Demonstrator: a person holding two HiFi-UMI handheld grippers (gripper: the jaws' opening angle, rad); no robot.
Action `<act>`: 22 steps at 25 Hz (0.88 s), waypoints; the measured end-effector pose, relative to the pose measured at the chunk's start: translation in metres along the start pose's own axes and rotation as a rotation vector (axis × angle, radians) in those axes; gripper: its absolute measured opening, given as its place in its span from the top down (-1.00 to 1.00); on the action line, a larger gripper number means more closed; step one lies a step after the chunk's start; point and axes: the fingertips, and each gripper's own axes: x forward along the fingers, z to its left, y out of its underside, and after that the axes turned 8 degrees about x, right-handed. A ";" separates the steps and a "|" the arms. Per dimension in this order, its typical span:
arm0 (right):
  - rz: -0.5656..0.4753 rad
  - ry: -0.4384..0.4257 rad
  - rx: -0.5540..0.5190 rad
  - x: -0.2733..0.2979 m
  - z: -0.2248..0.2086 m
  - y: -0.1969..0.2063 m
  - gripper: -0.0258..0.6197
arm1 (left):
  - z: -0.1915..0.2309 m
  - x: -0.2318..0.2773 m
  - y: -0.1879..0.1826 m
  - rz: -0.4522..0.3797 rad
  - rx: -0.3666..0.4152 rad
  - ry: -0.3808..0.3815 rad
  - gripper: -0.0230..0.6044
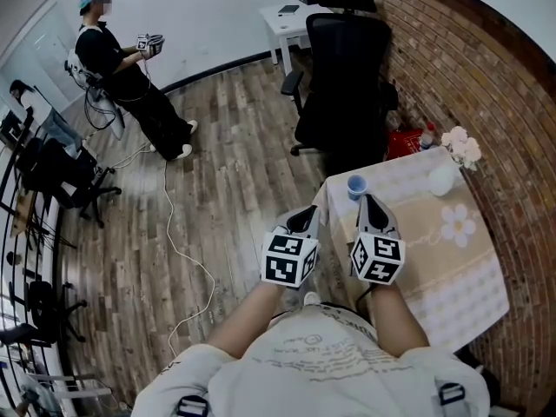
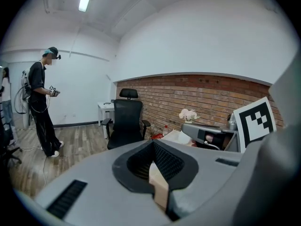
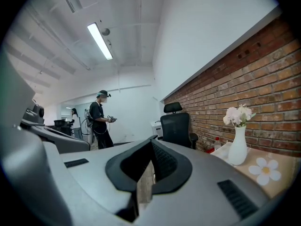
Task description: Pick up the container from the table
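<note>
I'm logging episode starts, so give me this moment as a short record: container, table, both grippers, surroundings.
container: small blue cup, upright near the table's edge, untouched
table: table under a beige floral cloth, with a white vase of flowers also on it
left gripper: jaws together, empty, beside the table's corner
right gripper: jaws together, empty, just short of the cup
surroundings: black office chair, red brick wall, standing person

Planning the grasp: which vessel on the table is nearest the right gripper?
The small blue cup, just ahead of the right gripper by the table corner; the white flower vase stands farther off, toward the brick wall.
</note>
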 end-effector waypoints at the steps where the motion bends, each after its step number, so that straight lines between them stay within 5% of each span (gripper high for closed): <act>1: 0.005 0.003 0.002 0.008 -0.003 -0.001 0.92 | 0.003 0.008 -0.003 0.004 0.000 0.004 0.92; 22: 0.070 0.104 -0.004 0.088 -0.044 0.013 0.92 | 0.047 0.122 -0.025 0.060 -0.003 0.167 0.92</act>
